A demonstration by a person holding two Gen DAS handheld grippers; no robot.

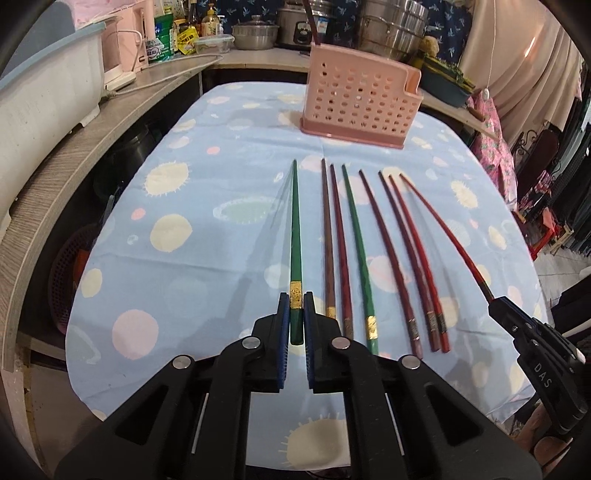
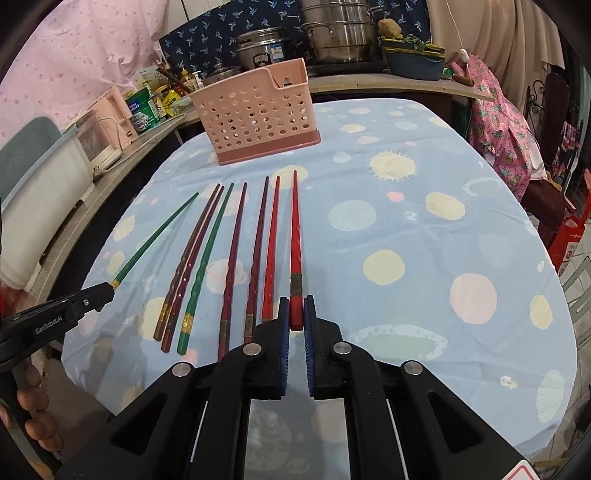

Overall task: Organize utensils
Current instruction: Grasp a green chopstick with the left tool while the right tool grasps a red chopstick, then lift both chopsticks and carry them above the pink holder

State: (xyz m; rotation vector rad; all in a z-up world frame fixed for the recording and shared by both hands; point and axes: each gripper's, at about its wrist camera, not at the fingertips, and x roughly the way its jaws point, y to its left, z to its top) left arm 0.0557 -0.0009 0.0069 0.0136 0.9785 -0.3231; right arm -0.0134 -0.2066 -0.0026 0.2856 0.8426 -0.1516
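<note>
— What do we see beneath the left tongs (image 1: pixel 295 295)?
— A blue tablecloth (image 1: pixel 184 184) with pale dots. Far ahead of them we have a rice cooker (image 1: pixel 295 26) and a steel steamer (image 1: pixel 393 26). A white tub (image 1: pixel 48 85) sits off to their left.
— And by the right tongs (image 2: pixel 296 298)?
— Well off to their right, we see pink pineapple-print fabric (image 2: pixel 495 107).

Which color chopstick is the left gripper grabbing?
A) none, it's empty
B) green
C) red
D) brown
B: the left gripper has its jaws closed on the gold-banded end of the green chopstick, while the right gripper holds a red chopstick.
</note>
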